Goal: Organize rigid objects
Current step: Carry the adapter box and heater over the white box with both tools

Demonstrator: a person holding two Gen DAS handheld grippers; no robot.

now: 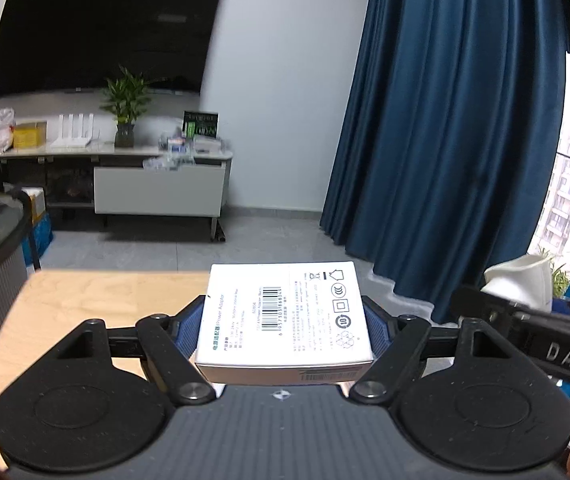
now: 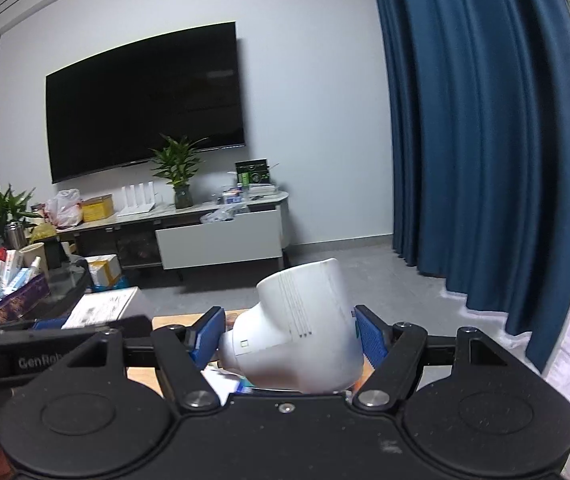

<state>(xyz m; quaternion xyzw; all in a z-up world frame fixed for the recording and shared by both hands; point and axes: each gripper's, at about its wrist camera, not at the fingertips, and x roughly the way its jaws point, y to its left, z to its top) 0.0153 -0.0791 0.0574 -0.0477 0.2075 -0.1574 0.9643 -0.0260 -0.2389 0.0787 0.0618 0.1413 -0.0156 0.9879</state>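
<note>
Left wrist view: left gripper (image 1: 285, 316) is pinching flat white cardboard power-adapter box (image 1: 285, 316) between blue pads, above light wooden table (image 1: 97, 312). Right gripper (image 2: 289, 332) is clamping white plastic measuring jug (image 2: 305, 332), lying tilted, mouth toward 1 o'clock. Blue curtain (image 2: 485, 120) is hanging at 2 o'clock.

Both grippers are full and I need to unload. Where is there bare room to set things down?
The wooden table is bare left of the white box held by the left gripper. Under the white bulb in the right gripper, packets crowd it.
</note>
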